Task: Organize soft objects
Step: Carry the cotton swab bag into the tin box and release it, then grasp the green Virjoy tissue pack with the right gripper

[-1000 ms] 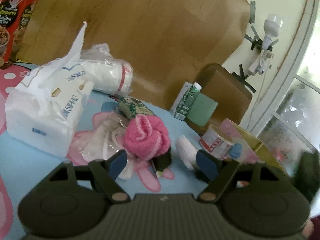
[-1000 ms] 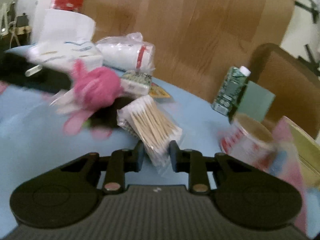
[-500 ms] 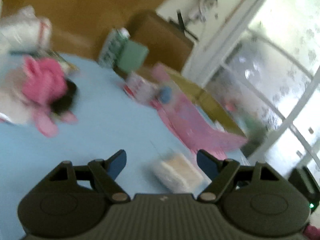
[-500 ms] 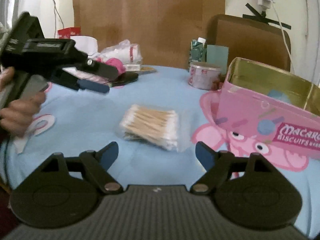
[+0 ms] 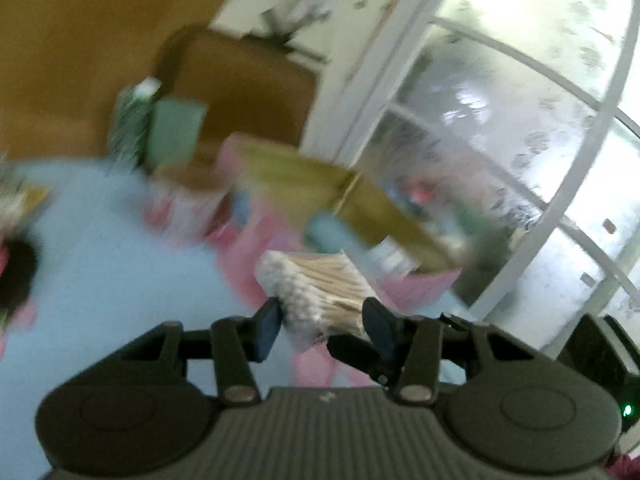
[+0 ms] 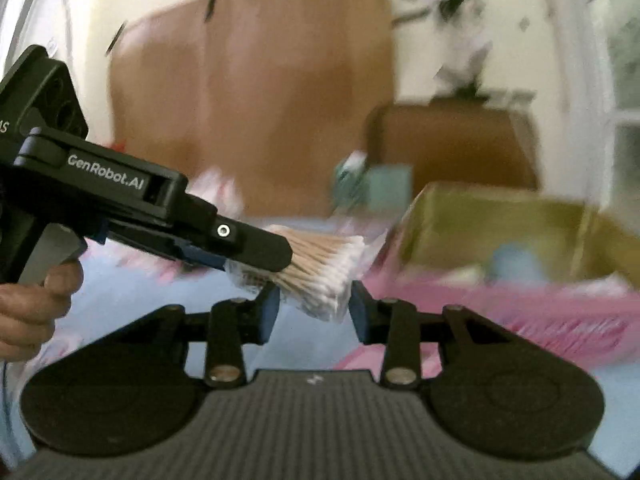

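Cotton swabs [image 5: 320, 292], one clear bag of them, have left the blue table [image 5: 100, 280] where they lay half a second ago and now hang lifted at frame centre, pinched between the nearly closed fingers of the left gripper [image 5: 322, 326]. In the right wrist view the same bag [image 6: 320, 270] sits between the half-open fingers of the right gripper [image 6: 314, 310], which seems not to press it. My guess: a carry toward the one pink box [image 6: 520, 240] at right. Counted: one box, one bag, two grippers.
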